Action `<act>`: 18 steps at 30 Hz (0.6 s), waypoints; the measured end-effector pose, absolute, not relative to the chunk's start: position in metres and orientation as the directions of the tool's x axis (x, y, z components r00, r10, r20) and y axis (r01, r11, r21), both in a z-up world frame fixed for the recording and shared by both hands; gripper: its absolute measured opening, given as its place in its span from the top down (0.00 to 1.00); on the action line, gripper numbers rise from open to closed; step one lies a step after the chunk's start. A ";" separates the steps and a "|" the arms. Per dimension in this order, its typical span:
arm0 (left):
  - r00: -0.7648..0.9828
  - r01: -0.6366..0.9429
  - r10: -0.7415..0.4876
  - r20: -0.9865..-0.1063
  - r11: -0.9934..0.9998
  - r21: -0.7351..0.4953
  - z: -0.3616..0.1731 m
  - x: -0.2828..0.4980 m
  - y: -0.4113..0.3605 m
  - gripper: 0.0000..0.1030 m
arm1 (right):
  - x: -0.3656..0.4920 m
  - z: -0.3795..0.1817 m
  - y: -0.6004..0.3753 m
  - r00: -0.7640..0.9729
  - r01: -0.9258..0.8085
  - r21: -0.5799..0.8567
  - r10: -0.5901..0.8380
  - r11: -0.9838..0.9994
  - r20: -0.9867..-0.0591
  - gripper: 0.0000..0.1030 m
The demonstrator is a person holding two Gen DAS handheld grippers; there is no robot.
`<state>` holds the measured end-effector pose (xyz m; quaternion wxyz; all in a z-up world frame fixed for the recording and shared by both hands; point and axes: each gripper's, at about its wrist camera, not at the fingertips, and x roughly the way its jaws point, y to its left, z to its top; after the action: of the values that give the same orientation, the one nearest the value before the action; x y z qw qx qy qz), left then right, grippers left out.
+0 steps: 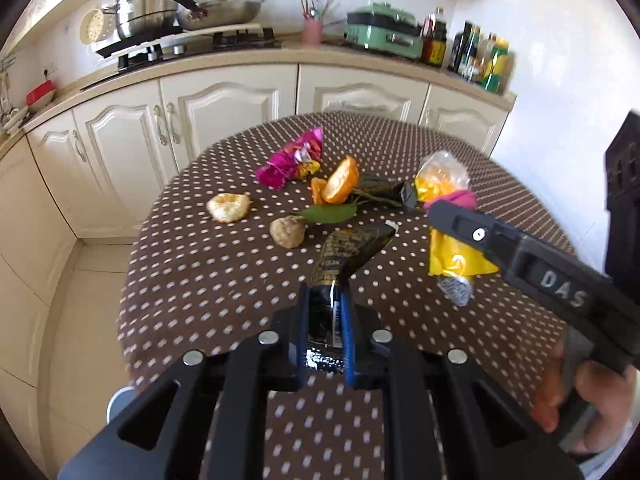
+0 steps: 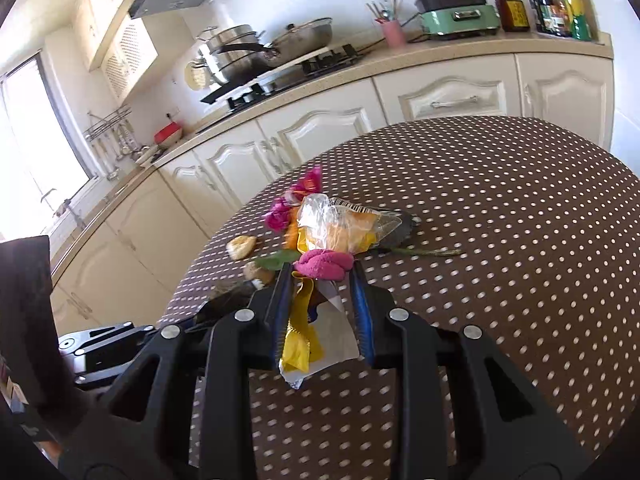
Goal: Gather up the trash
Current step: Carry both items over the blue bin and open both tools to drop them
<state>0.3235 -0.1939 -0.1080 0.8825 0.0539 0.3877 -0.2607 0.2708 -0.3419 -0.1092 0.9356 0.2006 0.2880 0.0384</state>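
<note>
Left gripper (image 1: 325, 300) low in the frame pinches the black wrapper (image 1: 352, 248), lifted off the dotted table (image 1: 208, 280). Right gripper (image 2: 322, 276) clamps a yellow wrapper bundle (image 2: 340, 228) at centre; orange peel (image 1: 340, 182) lies beyond.

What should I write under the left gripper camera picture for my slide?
Left gripper pinches a black wrapper while the right gripper holds a yellow bag.
</note>
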 end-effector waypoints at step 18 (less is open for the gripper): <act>0.673 0.175 -0.274 -0.687 0.961 -0.212 -0.123 0.281 0.049 0.87 | 0.266 -0.101 -0.105 0.693 -0.300 0.337 0.447 0.893 -0.566 0.73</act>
<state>0.2815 0.0487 -0.1235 0.9124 -0.0642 0.3850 -0.1231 0.2661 -0.1050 -0.1009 0.9134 0.1095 0.3346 0.2043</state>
